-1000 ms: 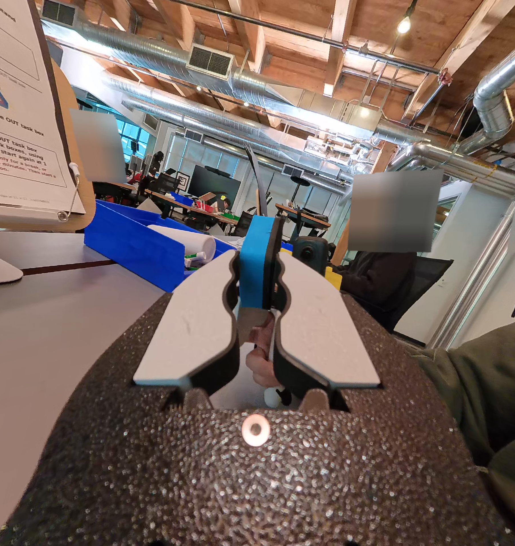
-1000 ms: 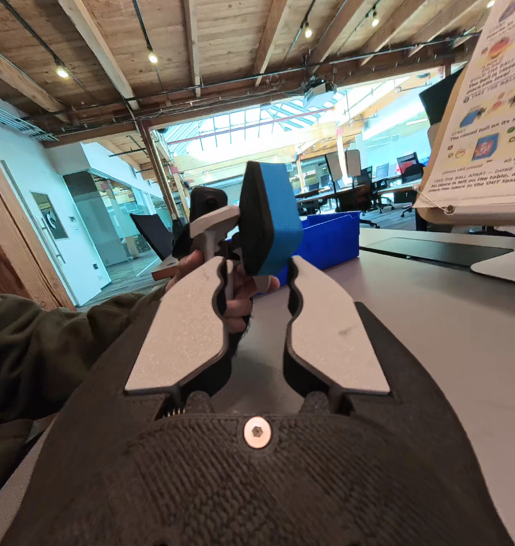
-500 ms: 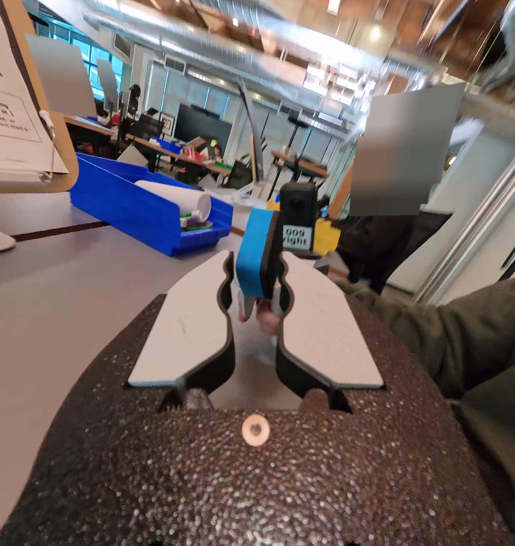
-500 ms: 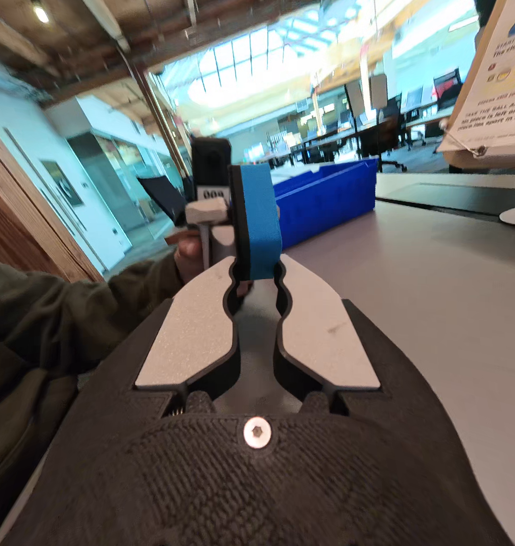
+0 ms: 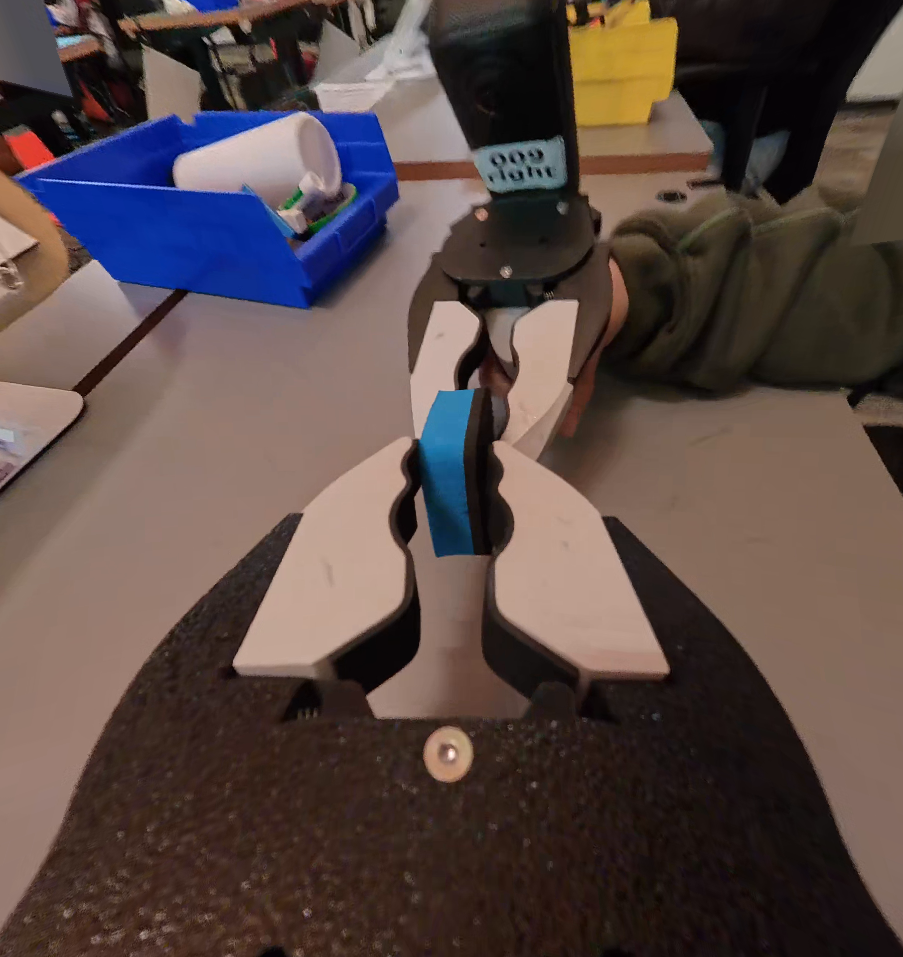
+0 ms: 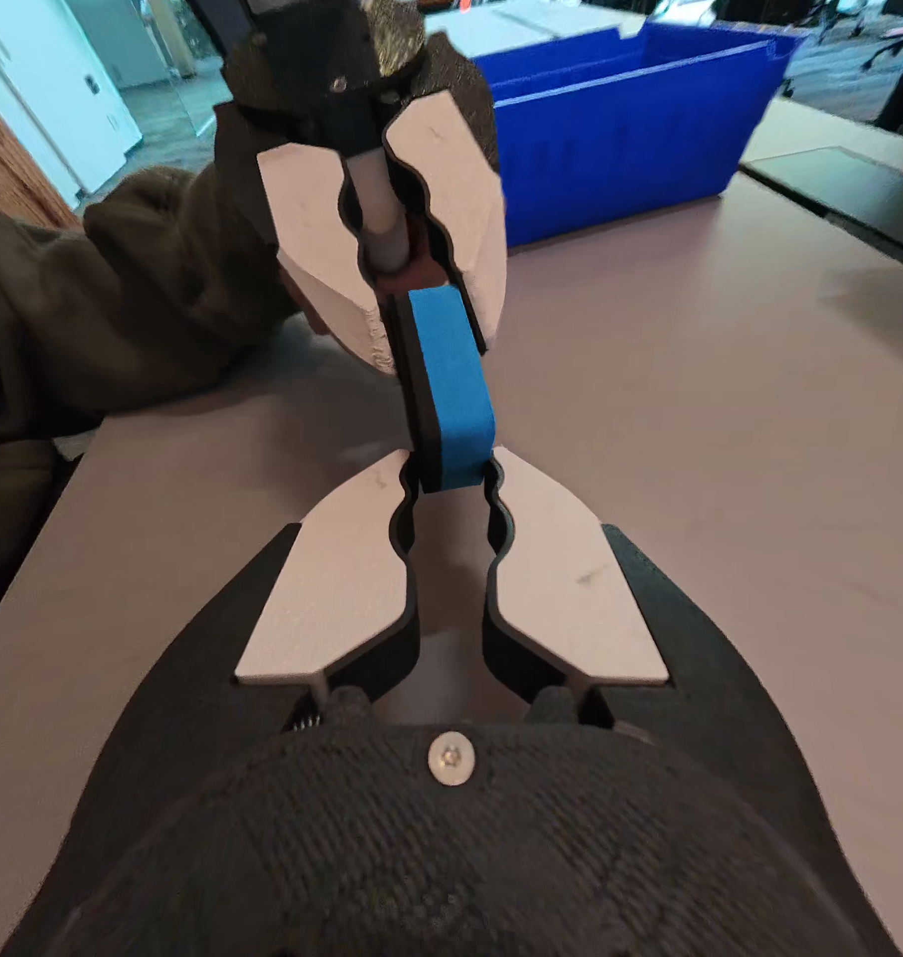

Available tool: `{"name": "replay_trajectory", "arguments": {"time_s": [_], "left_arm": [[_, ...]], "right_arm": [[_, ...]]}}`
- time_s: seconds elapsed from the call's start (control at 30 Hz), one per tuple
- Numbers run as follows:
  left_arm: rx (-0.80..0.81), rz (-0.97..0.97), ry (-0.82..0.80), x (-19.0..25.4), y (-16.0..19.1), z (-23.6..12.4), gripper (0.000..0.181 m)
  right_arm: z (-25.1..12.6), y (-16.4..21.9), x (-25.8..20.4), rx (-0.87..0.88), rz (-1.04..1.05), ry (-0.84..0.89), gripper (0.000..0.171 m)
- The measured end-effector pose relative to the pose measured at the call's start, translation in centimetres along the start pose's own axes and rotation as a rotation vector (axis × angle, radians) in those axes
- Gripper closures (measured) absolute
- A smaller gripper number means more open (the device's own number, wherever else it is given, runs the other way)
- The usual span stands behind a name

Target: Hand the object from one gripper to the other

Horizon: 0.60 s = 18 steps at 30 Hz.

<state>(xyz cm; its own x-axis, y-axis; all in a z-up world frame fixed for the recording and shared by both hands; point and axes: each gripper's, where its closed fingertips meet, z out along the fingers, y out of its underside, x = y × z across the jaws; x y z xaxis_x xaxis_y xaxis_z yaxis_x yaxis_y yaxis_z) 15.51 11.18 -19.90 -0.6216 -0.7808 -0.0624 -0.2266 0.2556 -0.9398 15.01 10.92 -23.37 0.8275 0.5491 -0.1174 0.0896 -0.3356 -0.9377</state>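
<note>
A blue foam block with a black face (image 5: 447,492) hangs between both grippers, just above the grey table (image 5: 206,440). My left gripper (image 5: 452,450) is shut on its near end in the left wrist view. My right gripper (image 5: 472,430) faces it and clamps the far end. In the right wrist view, my right gripper (image 6: 450,461) is shut on the block's (image 6: 454,393) near end, and the left gripper (image 6: 431,336) grips the far end. Both grippers tilt down toward the table (image 6: 698,414).
A blue bin (image 5: 206,243) holding a white roll (image 5: 263,155) stands at the back left; it also shows in the right wrist view (image 6: 620,129). A yellow bin (image 5: 620,67) sits farther back. A green sleeve (image 5: 749,300) lies on the table behind the right gripper. My left and right fingertips are right by each other.
One second ago only the left gripper held the block, with the right open around it. The right has shut on it. Both grippers have tipped down from pointing upward toward the table.
</note>
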Motion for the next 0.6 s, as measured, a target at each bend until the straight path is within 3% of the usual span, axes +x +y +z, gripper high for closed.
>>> {"name": "replay_trajectory", "arguments": {"time_s": [0.17,0.23,0.37,0.43,0.47,0.6], "left_arm": [[0.386,-0.306,-0.039,-2.5,-4.3,-1.8,0.159],[0.479,-0.36,-0.012,-2.6,-4.9,-2.0,0.159],[0.571,-0.34,0.06,-1.4,-5.8,-2.0,0.159],[0.575,-0.313,0.066,-1.1,-5.9,-1.8,0.16],[0.577,-0.304,0.064,-1.0,-5.9,-1.8,0.159],[0.469,-0.25,0.099,-0.4,-4.8,-1.7,0.157]], "right_arm": [[-0.8,-2.2,1.6,0.174,0.03,0.104,0.119],[-1.1,-3.5,1.2,0.274,0.022,0.09,0.117],[-1.8,-6.1,0.0,0.471,0.078,0.017,0.119],[-2.1,-6.7,-0.1,0.521,0.1,0.009,0.138],[-2.1,-6.7,-0.4,0.524,0.087,-0.01,0.146],[-2.1,-6.0,-0.7,0.392,0.056,-0.041,0.149]]}}
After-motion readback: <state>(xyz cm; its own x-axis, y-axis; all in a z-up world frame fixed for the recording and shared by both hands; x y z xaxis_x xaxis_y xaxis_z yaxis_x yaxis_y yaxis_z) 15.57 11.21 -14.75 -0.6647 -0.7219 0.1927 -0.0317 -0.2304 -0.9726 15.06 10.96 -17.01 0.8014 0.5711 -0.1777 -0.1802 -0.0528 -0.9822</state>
